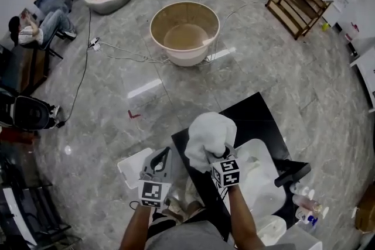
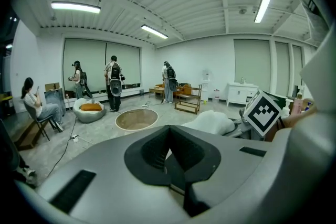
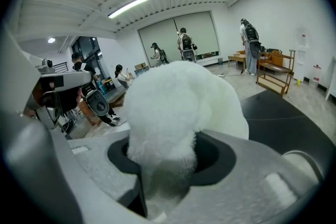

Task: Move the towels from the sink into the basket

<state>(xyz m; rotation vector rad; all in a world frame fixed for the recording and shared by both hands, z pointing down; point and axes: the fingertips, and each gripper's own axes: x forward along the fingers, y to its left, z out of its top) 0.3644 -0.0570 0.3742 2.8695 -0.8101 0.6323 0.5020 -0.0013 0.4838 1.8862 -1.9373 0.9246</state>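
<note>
Inspecting progress: the task is at the carry stage of a transfer, with nothing delivered so far as the pictures show.

Towel: one white towel (image 1: 210, 133) is off the sink (image 1: 265, 175) and held in the air over the left edge of the black counter (image 1: 258, 120). It is bunched into a ball above the jaws.

Right gripper (image 1: 215, 152): the jaws are partly closed and clamp the towel's lower fold, and the pile fills the gap between them.

Left gripper (image 1: 159, 160): the jaws are brought together with nothing between them. It hangs just off the counter's left edge, beside a white tray-like item on the floor.

Basket (image 1: 186, 57): one round beige basket stands on the floor, well apart from the counter's far corner. Its bottom looks bare, with no towel in it.

Sink: one white basin set into the right part of the counter, with a black tap (image 1: 293, 174) at its right edge. It cannot be told whether further towels lie in the basin, since it reads white on white.

Count: one towel confirmed, one basket, one sink, two grippers.

Outstanding, in my judgement: carry the held towel across to the basket, release it there, then check the sink for more.
</note>
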